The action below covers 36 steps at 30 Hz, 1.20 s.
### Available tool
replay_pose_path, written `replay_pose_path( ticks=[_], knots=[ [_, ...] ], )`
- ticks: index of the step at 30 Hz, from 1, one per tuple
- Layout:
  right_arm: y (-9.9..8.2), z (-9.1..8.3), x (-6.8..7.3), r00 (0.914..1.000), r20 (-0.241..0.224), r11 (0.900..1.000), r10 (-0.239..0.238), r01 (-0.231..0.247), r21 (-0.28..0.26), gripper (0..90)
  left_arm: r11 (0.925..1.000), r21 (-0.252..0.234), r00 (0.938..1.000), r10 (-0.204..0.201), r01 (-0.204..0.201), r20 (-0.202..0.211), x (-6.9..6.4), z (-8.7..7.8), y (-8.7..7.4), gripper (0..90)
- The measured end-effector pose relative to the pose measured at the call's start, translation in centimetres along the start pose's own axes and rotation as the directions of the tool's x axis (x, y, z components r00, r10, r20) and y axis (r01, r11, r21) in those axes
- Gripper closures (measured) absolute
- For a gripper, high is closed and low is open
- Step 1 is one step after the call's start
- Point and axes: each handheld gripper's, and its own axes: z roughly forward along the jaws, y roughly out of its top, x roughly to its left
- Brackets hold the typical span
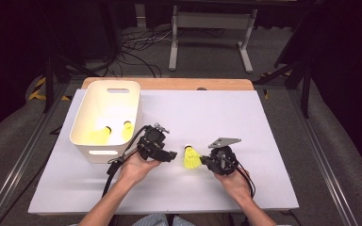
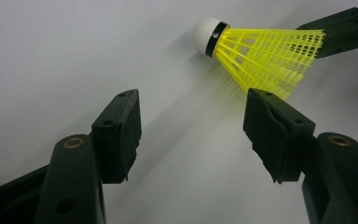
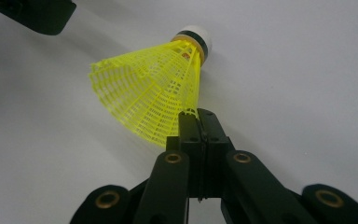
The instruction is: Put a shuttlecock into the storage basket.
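Note:
A yellow shuttlecock with a white cork and a black band lies on the white table top between the two grippers. My right gripper comes at it from the right, its jaws shut on the rim of the mesh skirt. In the right gripper view, the right gripper has a bit of yellow mesh pinched at its tips. My left gripper stands open just left of the shuttlecock, with nothing between its pads. The cork points away from the right gripper.
A white plastic bin stands at the left of the table with two yellow shuttlecocks inside. The table's front edge lies close below the hands. Beyond the table are cables and a metal stand on the floor.

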Motion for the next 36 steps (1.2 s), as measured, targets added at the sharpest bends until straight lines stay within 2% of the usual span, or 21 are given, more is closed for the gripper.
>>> replay_pose_path(
  ticks=[19,28,36],
  knots=[
    [1.9,1.3,0.8,0.9993,0.005,0.9989,-0.038,0.038,0.029,90.0,0.9999,0.010,0.9999,0.013,-0.013,0.010,-0.5,0.5,-0.8,37.5],
    [2.4,1.5,1.2,0.9993,-0.003,0.9990,-0.037,0.037,0.025,90.0,0.9994,0.025,0.9997,0.021,-0.022,0.014,-0.7,1.1,-1.0,38.4],
    [2.5,1.5,1.6,0.9992,-0.020,0.9993,-0.035,0.035,0.016,90.0,0.9982,0.055,0.9994,0.023,-0.024,0.025,-0.6,1.7,-0.9,50.3]
  ],
)
